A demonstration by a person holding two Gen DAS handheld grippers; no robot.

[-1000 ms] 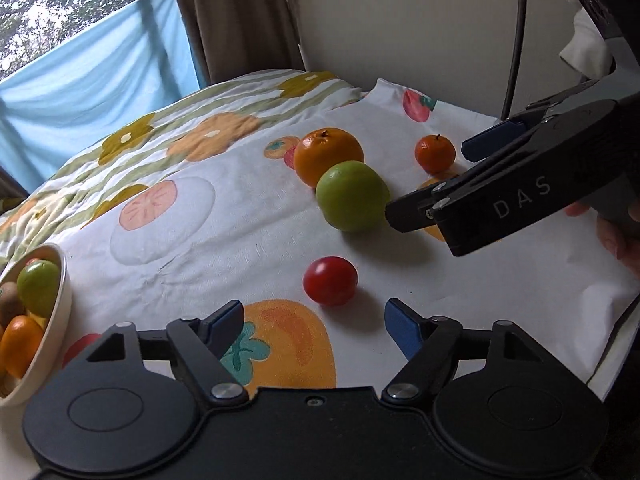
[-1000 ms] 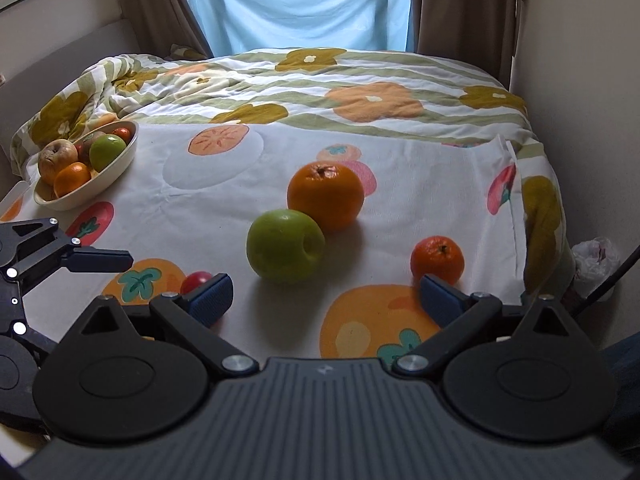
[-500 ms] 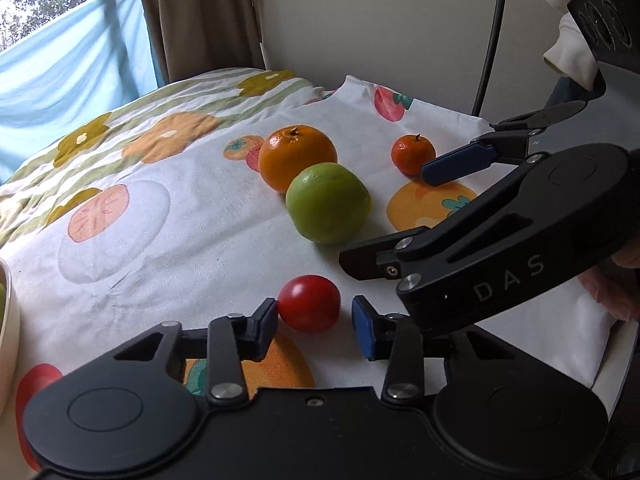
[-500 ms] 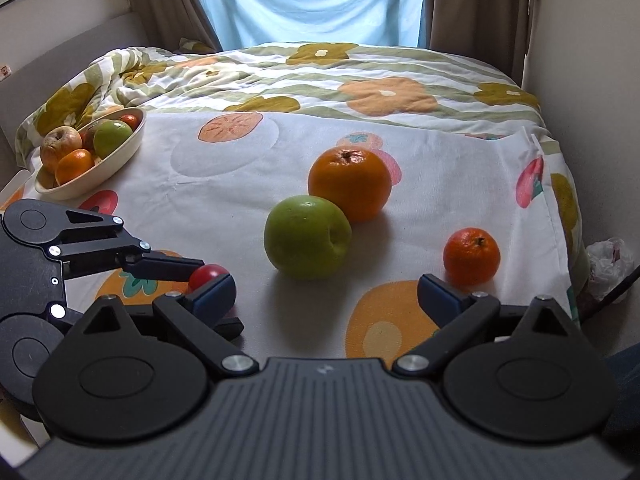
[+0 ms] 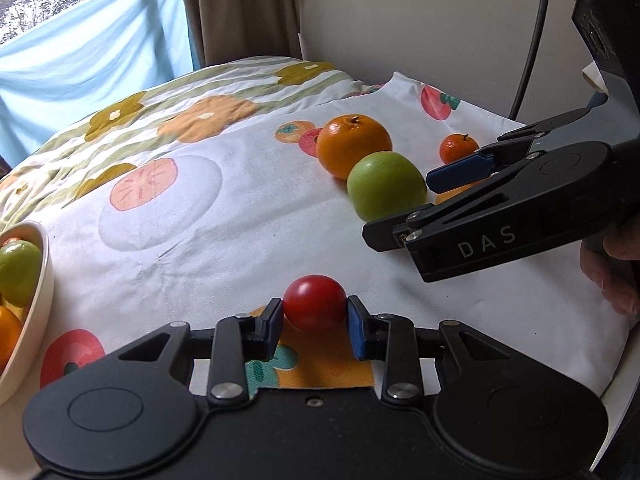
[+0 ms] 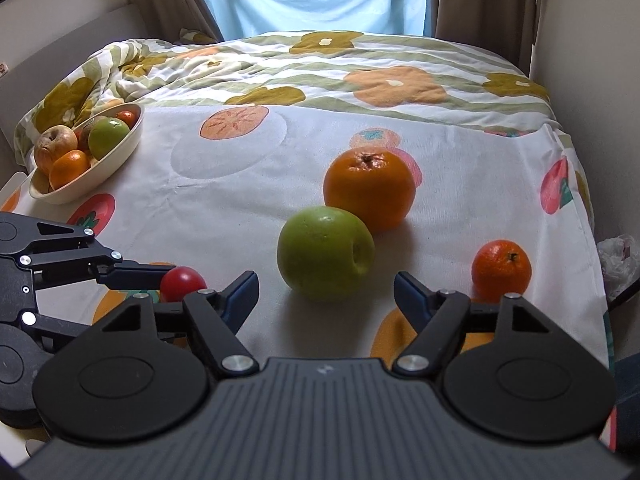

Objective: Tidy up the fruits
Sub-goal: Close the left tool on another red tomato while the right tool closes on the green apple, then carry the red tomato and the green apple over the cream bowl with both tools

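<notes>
Left wrist view: left gripper (image 5: pixel 315 322) jaws closed in on the red tomato (image 5: pixel 314 302), blue pads touching it on both sides; whether it is lifted off the fruit-print cloth (image 5: pixel 168 240) I can't tell. Ahead of the jaws and to the right: green apple (image 5: pixel 386 190), with the big orange (image 5: pixel 354 145) just behind it, touching or nearly so. Small mandarin (image 5: pixel 458 148) further right, apart from both. Right gripper (image 5: pixel 434 204) comes in from the right, ahead of the left jaws, jaws spread, nothing between them. Bowl (image 5: pixel 37 312) sits far left of the jaws, with a green fruit and an orange one showing inside. Right wrist view: right gripper (image 6: pixel 326 286) jaws wide open, empty. Green apple (image 6: pixel 325 253) sits straight ahead, centred between the jaws, not touched. Big orange (image 6: pixel 370 188) just behind it, slightly right. Small mandarin (image 6: pixel 501 268) just outside the right jaw. Left gripper (image 6: pixel 176 280) at lower left, clamped on the red tomato (image 6: pixel 183 279), just outside the left jaw. Bowl (image 6: pixel 100 164) far ahead on the left, holding several fruits, on the cloth (image 6: pixel 240 208) over the bed.
</notes>
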